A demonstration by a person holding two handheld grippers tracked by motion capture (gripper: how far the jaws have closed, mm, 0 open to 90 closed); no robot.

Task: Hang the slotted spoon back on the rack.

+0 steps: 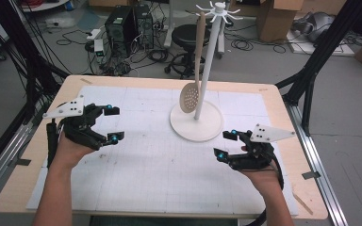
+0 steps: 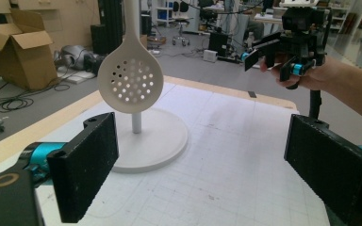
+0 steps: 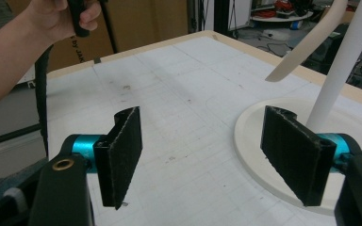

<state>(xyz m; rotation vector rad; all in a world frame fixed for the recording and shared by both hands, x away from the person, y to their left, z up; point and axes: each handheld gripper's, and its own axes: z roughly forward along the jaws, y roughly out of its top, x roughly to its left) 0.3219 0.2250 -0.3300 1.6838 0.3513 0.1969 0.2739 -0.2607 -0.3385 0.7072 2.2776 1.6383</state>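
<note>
- Printed black lettering runs vertically on a brown cardboard panel behind the surface in the right gripper view; it appears to read "by JAK", with the rest cut off behind a black strap and a hand.
- No other word, brand, number or sign can be read: the cardboard boxes in the left gripper view show plain faces, and the computer towers on the floor in the high view are too small and blurred to show any marking.
</note>
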